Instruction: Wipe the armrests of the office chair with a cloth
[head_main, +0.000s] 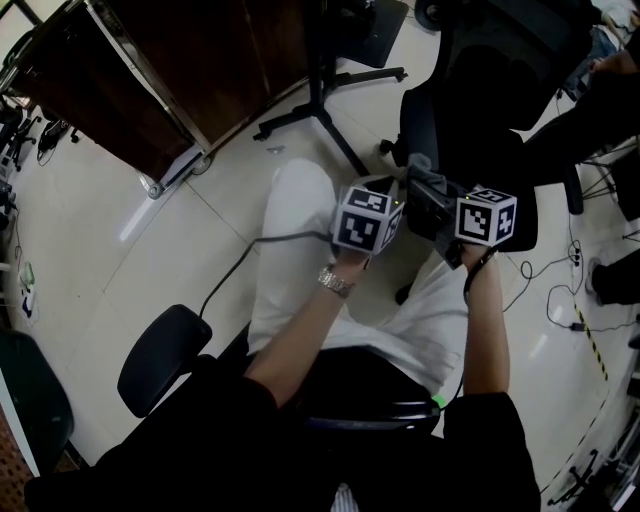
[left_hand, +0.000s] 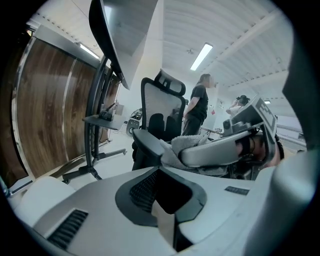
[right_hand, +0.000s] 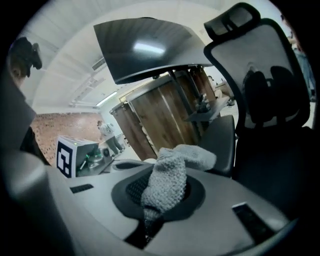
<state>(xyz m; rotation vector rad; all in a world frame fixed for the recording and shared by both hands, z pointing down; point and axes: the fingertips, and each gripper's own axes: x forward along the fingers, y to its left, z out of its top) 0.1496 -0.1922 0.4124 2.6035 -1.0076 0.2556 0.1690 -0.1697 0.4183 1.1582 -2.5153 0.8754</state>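
Note:
A black office chair (head_main: 480, 110) stands in front of my knees. My right gripper (head_main: 428, 200) is shut on a grey knitted cloth (right_hand: 169, 180). The cloth's free end (left_hand: 192, 145) lies against the chair's near black armrest pad (left_hand: 147, 144), which the right gripper view shows just behind the cloth (right_hand: 221, 140). My left gripper (head_main: 392, 195) hovers close beside the right one. Its jaws are shut with nothing between them (left_hand: 165, 197). The cloth (head_main: 420, 172) shows as a grey lump between the two marker cubes.
I sit with white trousers (head_main: 300, 250) under both grippers. Another black armrest (head_main: 163, 355) is at my lower left. A black stand with spread legs (head_main: 325, 100) and a wood-panelled cabinet (head_main: 170, 70) are ahead on the left. Cables (head_main: 560, 290) lie on the floor at right. A person (left_hand: 197, 107) stands behind.

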